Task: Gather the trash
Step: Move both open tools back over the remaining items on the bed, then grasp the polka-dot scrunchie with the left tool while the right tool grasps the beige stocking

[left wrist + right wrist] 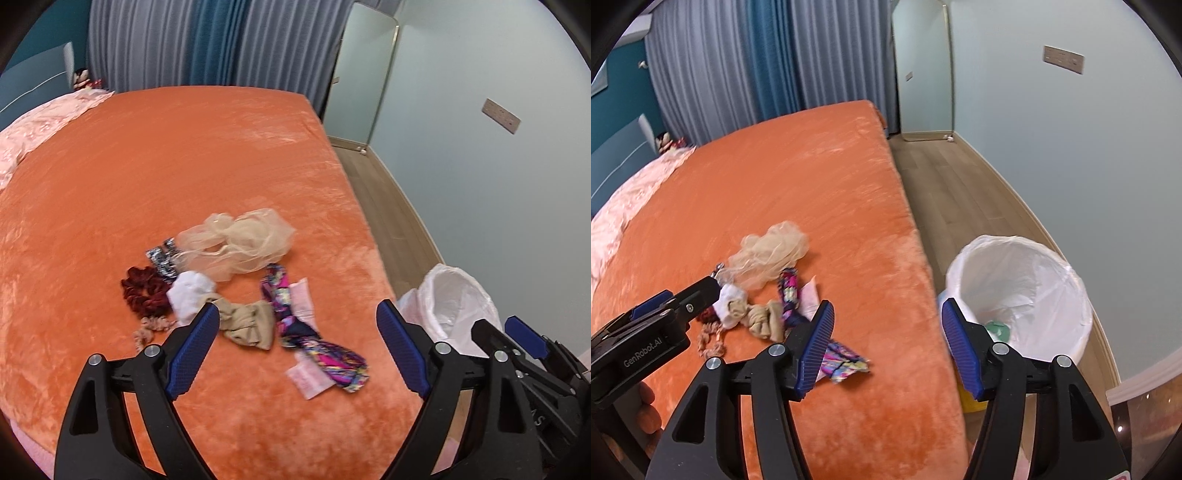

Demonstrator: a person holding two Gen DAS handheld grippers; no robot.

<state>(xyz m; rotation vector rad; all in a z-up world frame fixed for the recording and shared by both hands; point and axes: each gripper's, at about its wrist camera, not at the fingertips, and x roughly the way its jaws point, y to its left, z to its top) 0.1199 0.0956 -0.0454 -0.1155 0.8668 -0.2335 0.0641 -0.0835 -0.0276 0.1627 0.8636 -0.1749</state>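
A small heap of trash lies on the orange bed (184, 166): a beige mesh bundle (240, 240), a white wad (188, 295), a tan stocking (247, 326), a colourful ribbon (295, 325), pink packets (308, 380) and a dark red scrunchie (144, 295). My left gripper (298, 312) hangs open just in front of the heap, with nothing between its pads. Over the bed's right edge my right gripper (887, 309) is open and empty. A bin lined with a white bag (1019, 288) stands on the floor beside the bed, with a green scrap (997, 328) inside.
A pink quilt (40, 125) covers the bed's far left. Wooden floor (945, 184) runs between the bed and the pale wall. A standing mirror (362, 81) and curtains (184, 40) are at the back. A hand (646, 406) holds the left gripper.
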